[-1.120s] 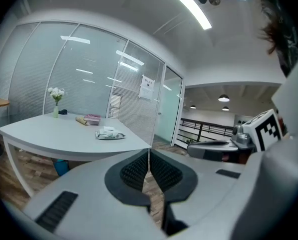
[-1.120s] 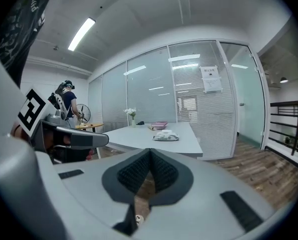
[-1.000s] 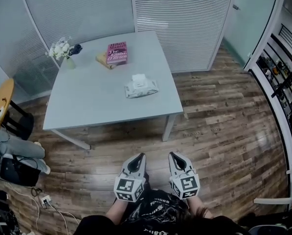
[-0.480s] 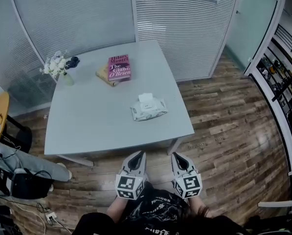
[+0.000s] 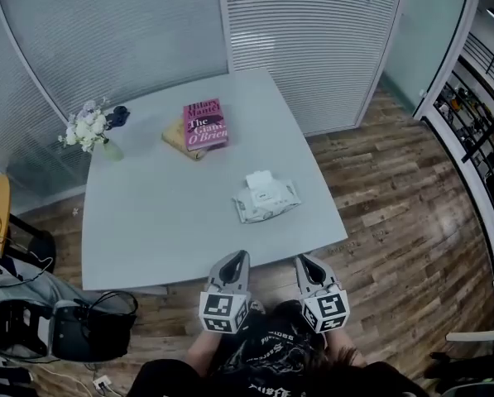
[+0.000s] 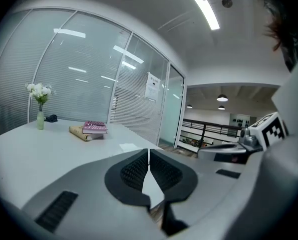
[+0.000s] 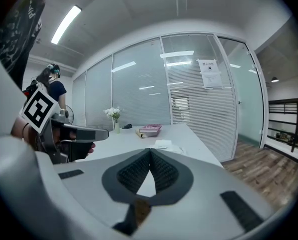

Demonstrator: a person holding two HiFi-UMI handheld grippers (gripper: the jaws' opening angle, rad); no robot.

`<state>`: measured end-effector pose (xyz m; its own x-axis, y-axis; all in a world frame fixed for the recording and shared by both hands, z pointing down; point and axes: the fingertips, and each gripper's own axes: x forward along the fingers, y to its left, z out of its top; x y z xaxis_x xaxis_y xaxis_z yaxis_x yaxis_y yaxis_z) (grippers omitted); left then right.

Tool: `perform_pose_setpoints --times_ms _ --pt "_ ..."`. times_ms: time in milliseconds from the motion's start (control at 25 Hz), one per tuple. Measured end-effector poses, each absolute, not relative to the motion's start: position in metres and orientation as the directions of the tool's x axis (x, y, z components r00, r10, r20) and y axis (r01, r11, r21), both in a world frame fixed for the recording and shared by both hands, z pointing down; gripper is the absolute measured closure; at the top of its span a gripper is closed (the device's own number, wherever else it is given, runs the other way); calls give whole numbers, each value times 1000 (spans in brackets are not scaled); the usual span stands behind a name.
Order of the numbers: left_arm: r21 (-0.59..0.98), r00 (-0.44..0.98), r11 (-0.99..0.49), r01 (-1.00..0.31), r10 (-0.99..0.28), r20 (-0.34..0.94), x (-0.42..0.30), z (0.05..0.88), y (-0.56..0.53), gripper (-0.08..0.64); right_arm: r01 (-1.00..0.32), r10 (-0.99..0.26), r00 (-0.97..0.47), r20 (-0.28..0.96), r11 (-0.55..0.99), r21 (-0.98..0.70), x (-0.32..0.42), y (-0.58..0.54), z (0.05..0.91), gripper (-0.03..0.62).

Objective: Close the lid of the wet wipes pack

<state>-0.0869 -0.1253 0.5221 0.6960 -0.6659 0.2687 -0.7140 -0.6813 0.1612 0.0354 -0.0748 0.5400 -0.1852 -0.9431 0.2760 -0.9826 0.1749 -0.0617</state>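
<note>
Two hand-held grippers are held side by side at the near edge of the grey table (image 5: 147,222), the left gripper (image 5: 239,256) and the right gripper (image 5: 304,260) a little apart from each other and both pointed across the tabletop. Each pair of jaws is seen pressed together, with nothing gripped between them. The wet wipes pack (image 5: 266,197) is found close to the right edge of the table, nearer the near right corner than the far one, and a white lid flap (image 5: 259,179) is seen lifted at its far end; what is inside cannot be made out. A broad stretch of bare tabletop is left between the pack and the left edge, and bare surface also lies between the pack and the near edge. Toward the far edge, about midway along it, a pink book (image 5: 204,123) is stacked on a tan one. At the far left corner a small vase (image 5: 111,148) holding white flowers (image 5: 83,128) is set, with a small dark thing just beside it. Wooden floor (image 5: 412,222) runs along the table's right side, and glass walls with blinds (image 5: 313,40) are close behind the far edge.
</note>
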Motion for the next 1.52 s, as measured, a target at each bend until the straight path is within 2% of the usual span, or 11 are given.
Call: perform_pose_setpoints --times_ms 280,560,1000,1200,1400,1520 --pt "212 715 -685 -697 -646 266 -80 525 -148 547 -977 -923 -212 321 197 -81 42 -104 548 594" --pt "116 689 -687 -718 -677 260 -52 510 -186 546 -958 -907 -285 309 269 -94 63 -161 538 594" --pt "112 588 -586 -803 -747 310 -31 520 -248 546 -925 -869 -379 317 355 -134 101 -245 536 594" --pt "135 565 -556 -820 -752 339 -22 529 -268 547 -882 -810 -470 349 440 -167 101 -278 538 590" --pt "163 520 -499 -851 -757 397 -24 555 -286 547 -858 -774 -508 378 496 -137 101 -316 540 528" --pt "149 476 -460 -875 -764 436 -29 570 -296 546 -819 -712 -561 423 553 -155 92 -335 550 492"
